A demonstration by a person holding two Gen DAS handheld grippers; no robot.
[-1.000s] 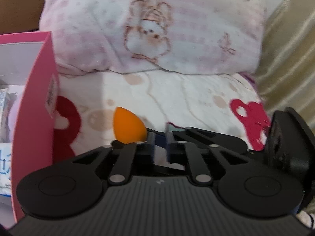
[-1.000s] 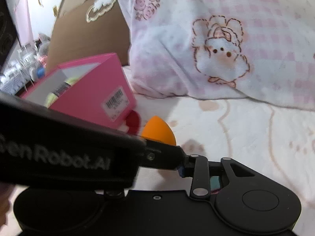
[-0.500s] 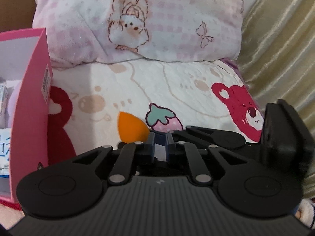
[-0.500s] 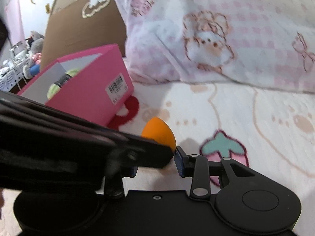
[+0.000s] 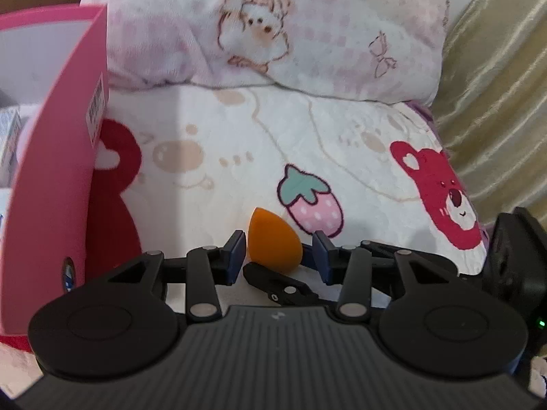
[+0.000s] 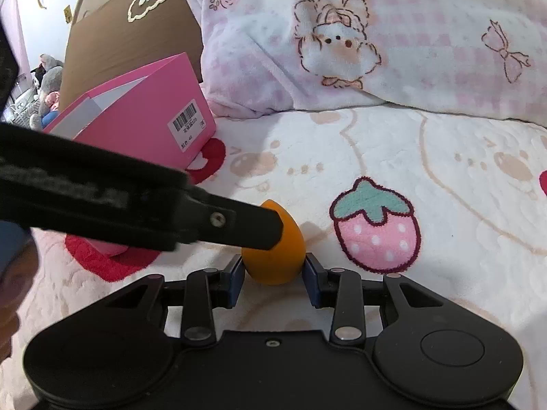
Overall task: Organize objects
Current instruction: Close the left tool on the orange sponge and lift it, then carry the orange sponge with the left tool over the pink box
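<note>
An orange egg-shaped makeup sponge [image 6: 273, 256] stands point up on the white printed blanket. My right gripper [image 6: 273, 273] is shut on it, with a blue pad pressed against each side. My left gripper [image 5: 278, 249] comes in from the left. Its jaws are opening, and the same sponge [image 5: 273, 242] sits between them without the pads squeezing it. One left finger [image 6: 212, 218] crosses the right wrist view and covers part of the sponge. A right finger [image 5: 280, 285] shows just beneath the sponge in the left wrist view.
An open pink box [image 5: 58, 171] holding a few items stands on the blanket at the left. A pink checked pillow [image 5: 273, 34] lies behind. Gold fabric [image 5: 495, 85] runs along the right side. A cardboard box [image 6: 136, 34] and plush toys [image 6: 48, 78] are at the far left.
My left jaws were shut beside the sponge and have opened to either side of it. Both grippers have moved across the blanket, bringing the strawberry print into view. The right grip on the sponge is unchanged.
</note>
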